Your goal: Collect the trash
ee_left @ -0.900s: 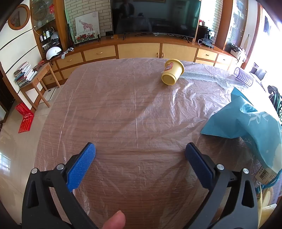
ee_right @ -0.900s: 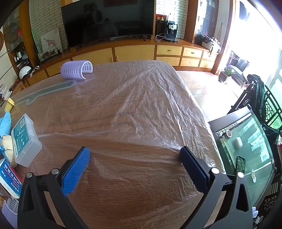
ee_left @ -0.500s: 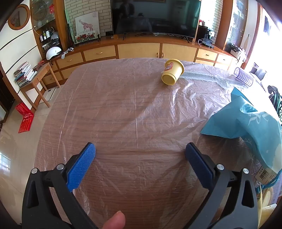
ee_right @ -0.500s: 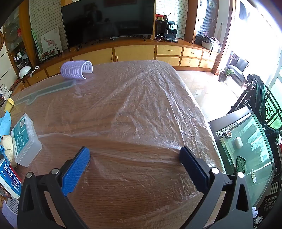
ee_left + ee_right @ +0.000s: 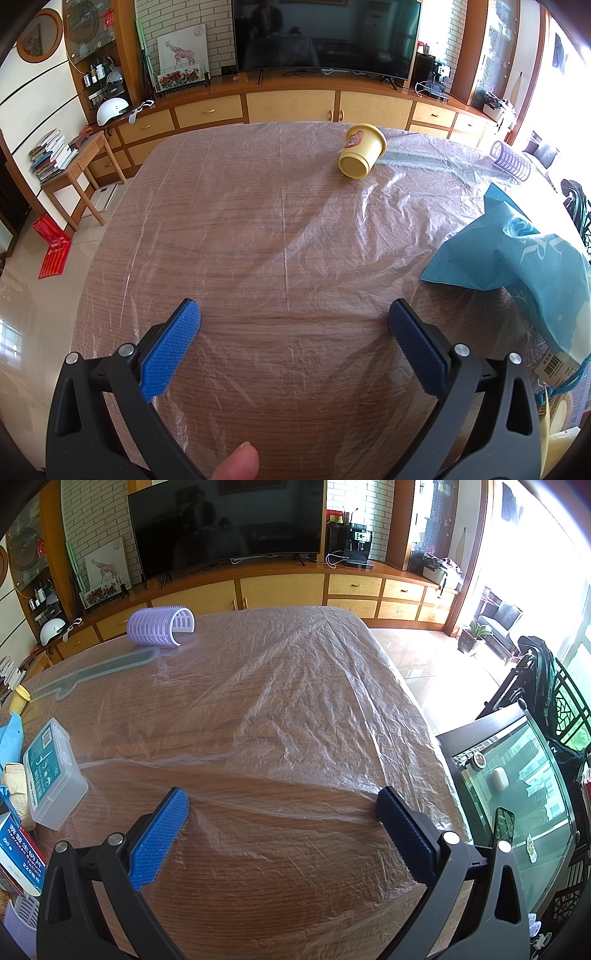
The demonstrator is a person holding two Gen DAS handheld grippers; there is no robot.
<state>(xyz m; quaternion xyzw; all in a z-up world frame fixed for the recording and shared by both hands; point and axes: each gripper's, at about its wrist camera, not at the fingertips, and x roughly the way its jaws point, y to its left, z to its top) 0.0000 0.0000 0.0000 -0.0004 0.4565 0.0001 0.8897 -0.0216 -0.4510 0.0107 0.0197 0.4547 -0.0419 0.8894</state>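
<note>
Both hand-held grippers, left (image 5: 293, 314) and right (image 5: 282, 801), hover spread and empty over the table (image 5: 258, 240). A tipped yellow cup (image 5: 362, 150) lies at one o'clock of the left. A clear box (image 5: 51, 773) sits at nine o'clock of the right.

A large black television (image 5: 325, 35) was mounted above a long wooden cabinet (image 5: 288, 107). A giraffe picture (image 5: 181, 55) was propped against the brick wall, and a white helmet (image 5: 112, 109) was set on the cabinet's left end. Books (image 5: 50, 155) were stacked on a small side table (image 5: 79, 168). A glass-topped table (image 5: 517, 794) was placed at the right.
</note>
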